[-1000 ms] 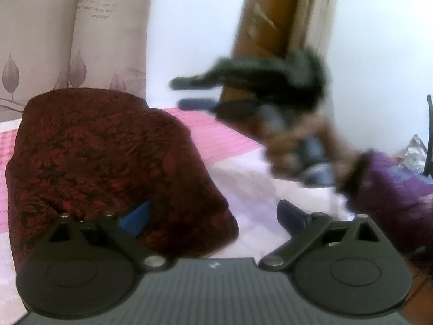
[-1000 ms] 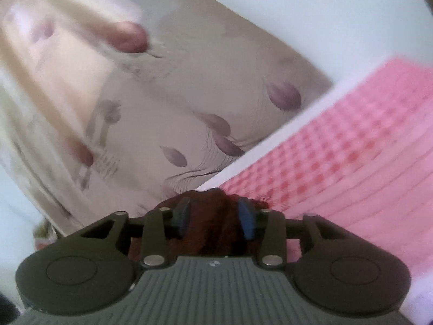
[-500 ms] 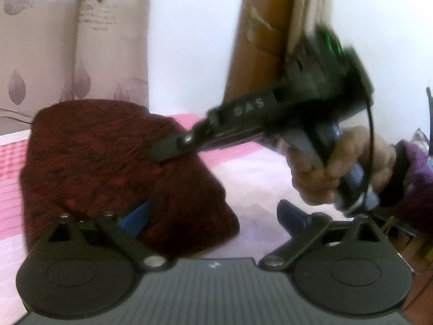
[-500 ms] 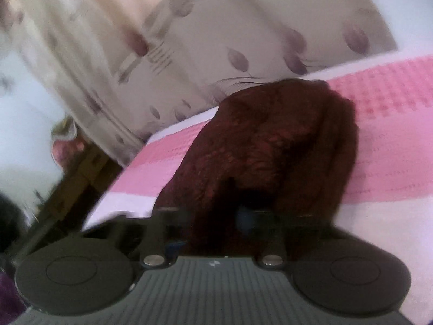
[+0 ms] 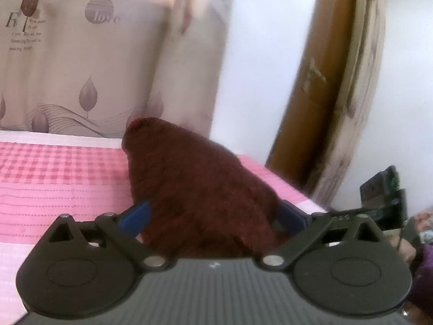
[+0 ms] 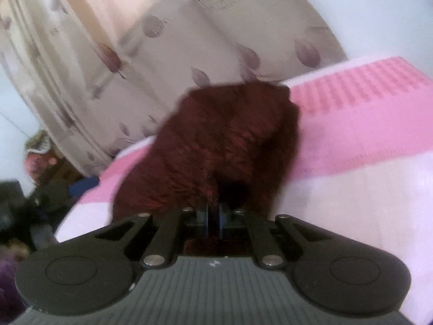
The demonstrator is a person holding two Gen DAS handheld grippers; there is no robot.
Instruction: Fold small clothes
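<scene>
A dark red patterned garment (image 5: 200, 189) rises in a bunched heap from the pink checked bedspread (image 5: 54, 170). In the left wrist view my left gripper (image 5: 212, 214) stands wide open, its blue fingers (image 5: 135, 215) on either side of the heap's near end without squeezing it. In the right wrist view my right gripper (image 6: 213, 218) is shut on a fold of the same garment (image 6: 230, 140), and the cloth drapes up and away from the pinched spot. The fingertips there are mostly hidden by fabric.
A leaf-printed curtain (image 5: 81, 67) hangs behind the bed. A brown wooden door frame (image 5: 319, 94) stands to the right. The right tool's black housing (image 5: 384, 189) and a hand in a purple sleeve (image 5: 422, 268) show at the right edge. Clutter (image 6: 40, 195) lies on the floor at left.
The right gripper's jaws closed on the red garment and drew it up into a heap. In the left view the other tool went from the centre to the right edge, and the cloth now lies between the left fingers.
</scene>
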